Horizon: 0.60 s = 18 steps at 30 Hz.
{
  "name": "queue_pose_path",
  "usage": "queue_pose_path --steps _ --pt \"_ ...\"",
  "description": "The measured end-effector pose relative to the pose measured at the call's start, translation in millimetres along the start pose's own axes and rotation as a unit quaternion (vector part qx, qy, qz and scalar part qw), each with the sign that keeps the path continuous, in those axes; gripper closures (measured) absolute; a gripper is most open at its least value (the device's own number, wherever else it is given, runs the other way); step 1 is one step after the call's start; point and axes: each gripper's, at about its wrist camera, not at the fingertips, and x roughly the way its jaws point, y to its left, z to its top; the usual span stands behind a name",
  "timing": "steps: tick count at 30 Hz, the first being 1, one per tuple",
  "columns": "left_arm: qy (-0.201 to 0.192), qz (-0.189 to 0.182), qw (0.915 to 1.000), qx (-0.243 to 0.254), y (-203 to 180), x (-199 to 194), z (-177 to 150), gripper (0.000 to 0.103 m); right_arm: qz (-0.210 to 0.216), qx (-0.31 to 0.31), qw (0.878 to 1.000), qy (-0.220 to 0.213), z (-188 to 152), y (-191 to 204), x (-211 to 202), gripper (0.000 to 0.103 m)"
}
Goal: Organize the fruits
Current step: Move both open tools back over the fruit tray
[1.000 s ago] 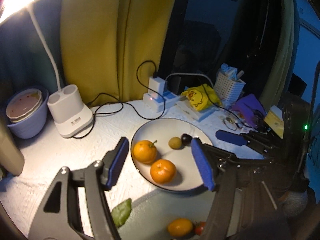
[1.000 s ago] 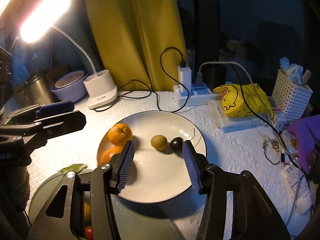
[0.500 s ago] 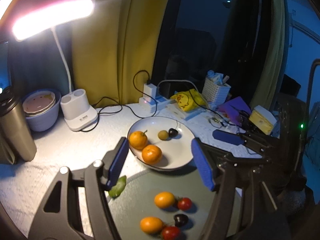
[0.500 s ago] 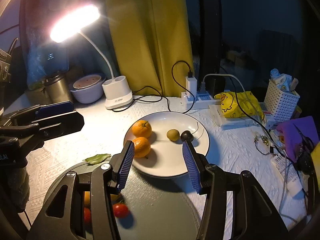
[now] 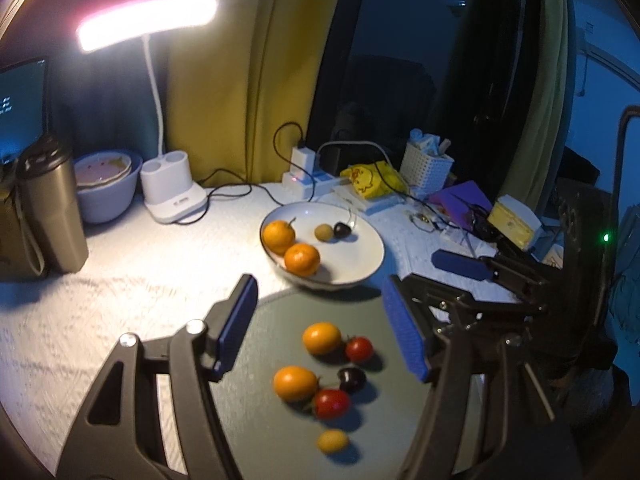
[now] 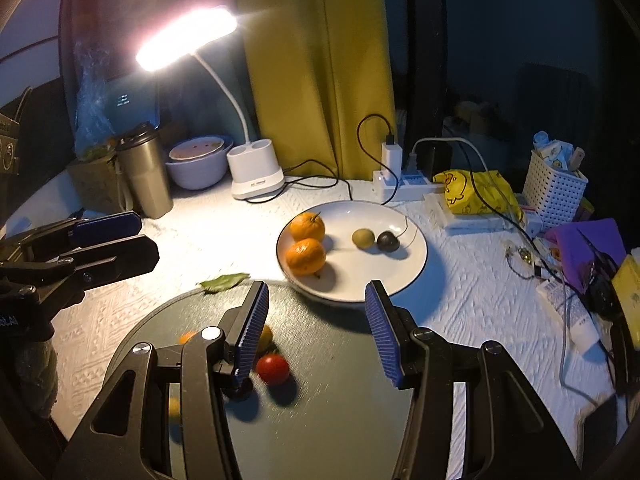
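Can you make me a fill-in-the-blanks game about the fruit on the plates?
1. The round white plate holds ____ orange tangerines.
2. The small dark plum on that plate lies right beside a ____ kiwi-like fruit.
3. The red cherry tomatoes sit on the dark ____ round tray.
4. Both the left tool and the right tool are ____, holding nothing.

Missing words: two; greenish-brown; green; open
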Motion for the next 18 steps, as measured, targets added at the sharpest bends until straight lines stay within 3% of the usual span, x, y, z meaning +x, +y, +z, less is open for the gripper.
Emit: queue_pose_path --steps 18 --pt "0.053 0.001 0.9985 -0.016 -7.6 0.1 -72.2 0.037 0.002 0.009 1.000 0.024 -49.5 12.8 -9.9 0.050"
